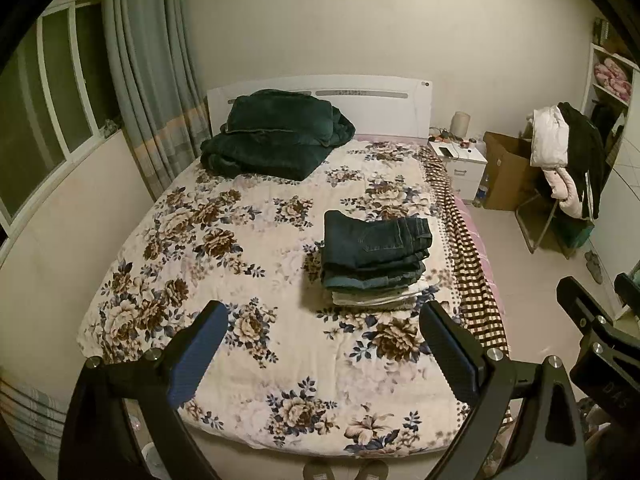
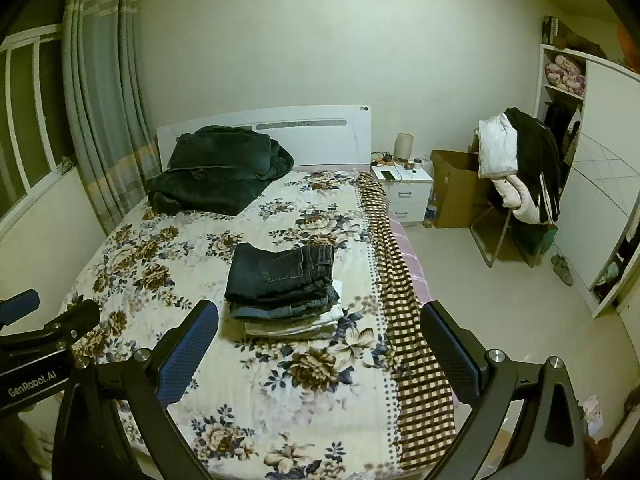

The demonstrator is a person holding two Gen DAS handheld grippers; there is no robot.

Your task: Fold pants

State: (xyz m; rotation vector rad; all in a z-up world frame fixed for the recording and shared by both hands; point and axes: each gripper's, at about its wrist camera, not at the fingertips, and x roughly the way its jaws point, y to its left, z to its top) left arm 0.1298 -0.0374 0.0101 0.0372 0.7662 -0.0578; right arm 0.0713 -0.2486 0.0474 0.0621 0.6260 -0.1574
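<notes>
Here, both my left tool (image 1: pixel 324 354) and right tool (image 2: pixel 320 350) are spread wide, gripping nothing, above the bed (image 1: pixel 280 392); folded pants (image 1: pixel 376 236) top a stack.

"GenRobot.AI" on left gripper (image 2: pixel 24 344) body

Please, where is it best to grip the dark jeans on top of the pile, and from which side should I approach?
Take the top dark jeans at the near folded edge, coming from the foot of the bed, where both open tongs, left and right, already face it. That edge is thick and rounded, so probably it gives a firm hold. The waistband lies on the right side.
</notes>
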